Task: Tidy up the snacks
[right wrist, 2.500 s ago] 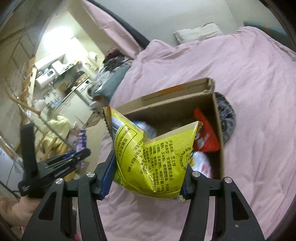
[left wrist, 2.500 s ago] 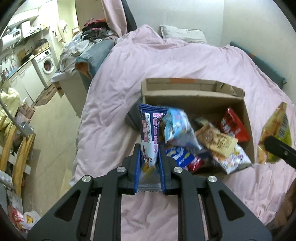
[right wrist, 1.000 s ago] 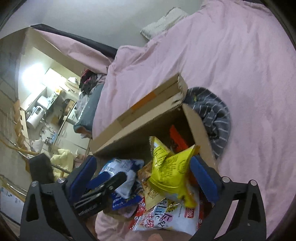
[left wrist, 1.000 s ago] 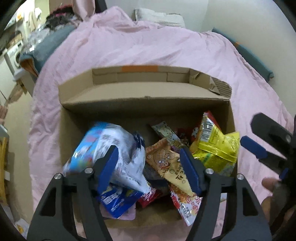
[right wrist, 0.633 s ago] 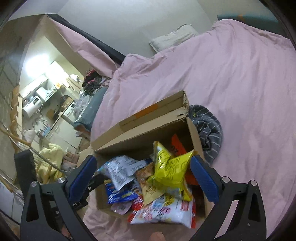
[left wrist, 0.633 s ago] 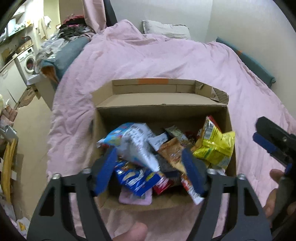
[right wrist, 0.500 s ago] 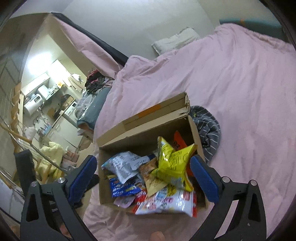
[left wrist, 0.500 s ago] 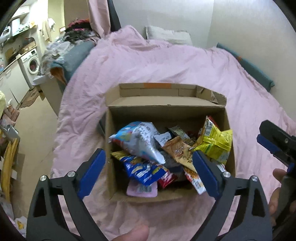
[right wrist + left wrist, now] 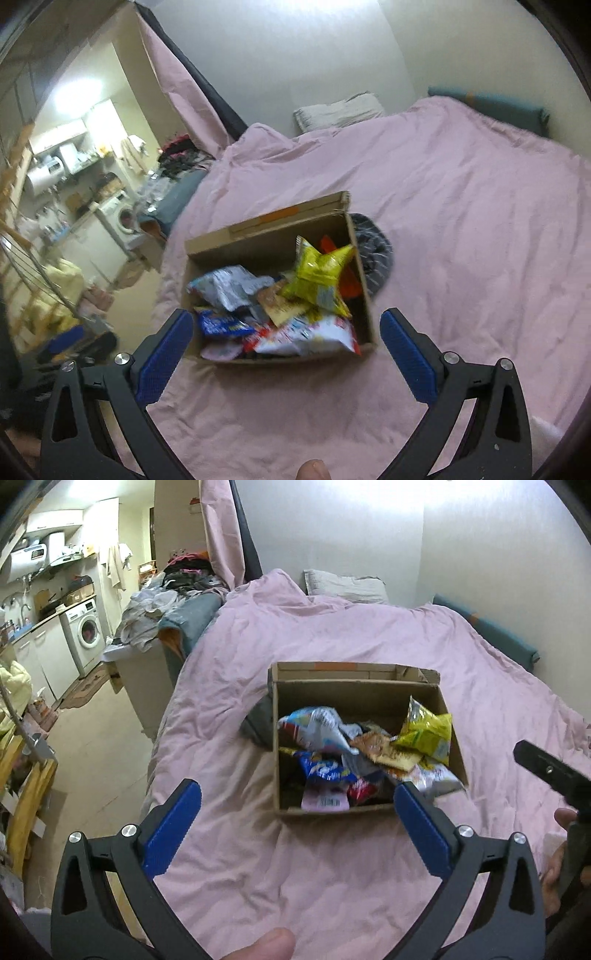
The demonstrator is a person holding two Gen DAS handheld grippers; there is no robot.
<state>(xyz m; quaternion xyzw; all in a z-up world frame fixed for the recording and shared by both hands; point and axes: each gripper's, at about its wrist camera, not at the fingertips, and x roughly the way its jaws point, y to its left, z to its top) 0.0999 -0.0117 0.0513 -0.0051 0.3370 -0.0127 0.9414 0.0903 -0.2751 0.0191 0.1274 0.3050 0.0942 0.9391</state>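
Our left tongs (image 9: 297, 812) are spread wide with nothing between the blue pads (image 9: 173, 825), held above the bed a little short of the box. Our right tongs (image 9: 286, 341) are just as wide and just as empty, hanging over the near edge of the box.

The cardboard box (image 9: 280, 716) sits on the pink bedcover (image 9: 369, 635), its back flap folded out, and the snacks are piled loosely inside: a yellow bag (image 9: 319, 273) standing up at the far right, a silvery blue bag (image 9: 314, 727) on the left, a dark blue packet (image 9: 325, 770) below it, and a white and red bag (image 9: 314, 334) drooping over the front rim. A grey striped cloth (image 9: 373, 251) lies on the cover against the box's right side.

We judge the packing nearly done; what seems left is tidying the heap. To do that well, we should come down with one pair of tongs only, take the drooping bag by its sealed edge rather than its puffed middle, and tuck it inside the rim. The other pair could rest against the box wall so it does not slide on the soft cover. Squeeze gently, since these bags would likely crush or slip.
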